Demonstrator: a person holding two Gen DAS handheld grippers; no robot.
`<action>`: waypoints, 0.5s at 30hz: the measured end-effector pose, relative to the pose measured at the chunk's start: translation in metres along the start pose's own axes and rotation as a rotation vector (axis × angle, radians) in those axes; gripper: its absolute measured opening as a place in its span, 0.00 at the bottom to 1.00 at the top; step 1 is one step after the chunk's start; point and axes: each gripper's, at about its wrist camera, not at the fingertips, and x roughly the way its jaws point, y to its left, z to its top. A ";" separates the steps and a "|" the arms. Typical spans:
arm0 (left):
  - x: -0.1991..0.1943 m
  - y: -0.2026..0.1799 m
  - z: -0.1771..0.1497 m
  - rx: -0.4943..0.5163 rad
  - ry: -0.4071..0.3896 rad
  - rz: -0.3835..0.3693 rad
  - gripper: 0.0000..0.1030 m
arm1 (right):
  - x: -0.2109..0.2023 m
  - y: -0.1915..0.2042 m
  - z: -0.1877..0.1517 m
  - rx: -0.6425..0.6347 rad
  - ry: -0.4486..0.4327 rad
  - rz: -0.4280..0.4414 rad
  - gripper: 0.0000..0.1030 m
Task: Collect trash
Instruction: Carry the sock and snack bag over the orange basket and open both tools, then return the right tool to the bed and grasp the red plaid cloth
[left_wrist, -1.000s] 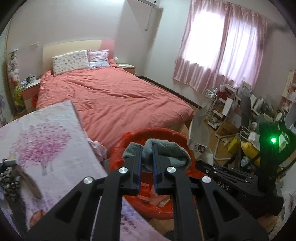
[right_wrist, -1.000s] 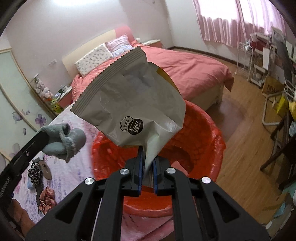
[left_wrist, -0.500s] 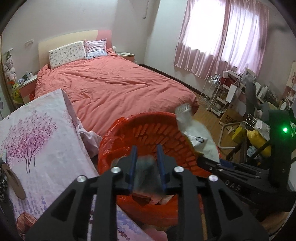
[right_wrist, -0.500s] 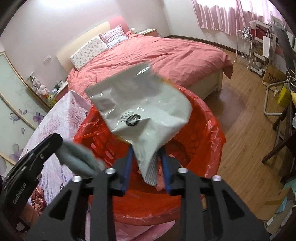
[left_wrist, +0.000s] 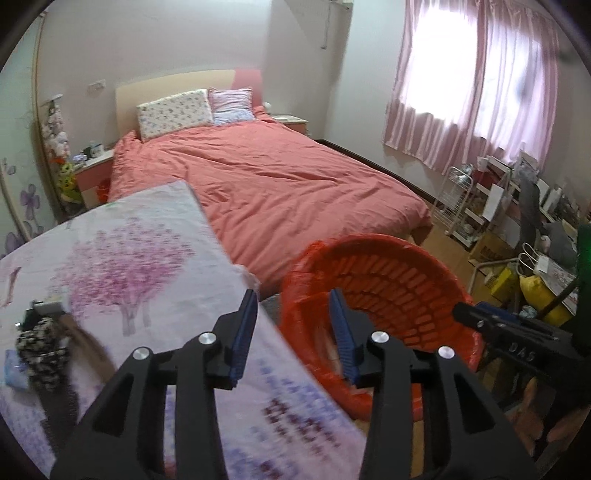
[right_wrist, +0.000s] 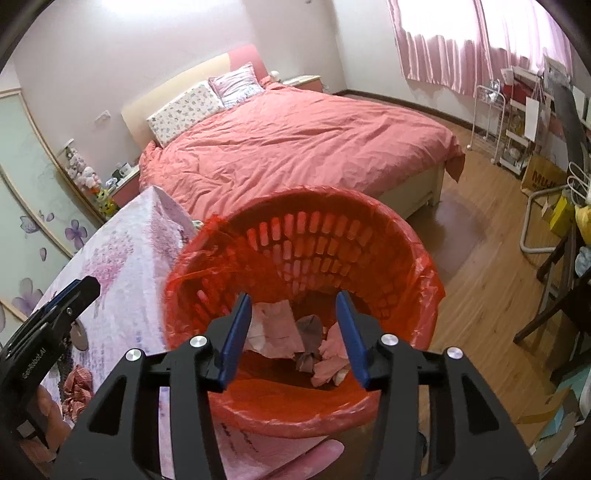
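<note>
While crumpled paper (right_wrist: 275, 328) lies inside, both tongs hang over the red basket (right_wrist: 424, 273).
Left tongs (left_wrist: 293, 330) and right tongs (right_wrist: 293, 332) gape wide, holding nothing.

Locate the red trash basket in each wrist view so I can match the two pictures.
Left wrist: the red trash basket sits lower right of centre, beside the floral tablecloth, just past the open left tongs.
Right wrist: the basket fills the lower centre, seen from above with crumpled trash inside, under the open right tongs.
Shared landmark: the pink bed behind the basket.
</note>
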 end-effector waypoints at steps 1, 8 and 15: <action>-0.005 0.005 -0.002 -0.003 -0.005 0.010 0.41 | -0.002 0.006 -0.001 -0.012 -0.008 0.003 0.47; -0.043 0.059 -0.017 -0.052 -0.034 0.113 0.43 | -0.019 0.054 -0.010 -0.124 -0.080 0.040 0.47; -0.074 0.121 -0.037 -0.142 -0.037 0.220 0.44 | -0.034 0.105 -0.023 -0.219 -0.167 0.118 0.48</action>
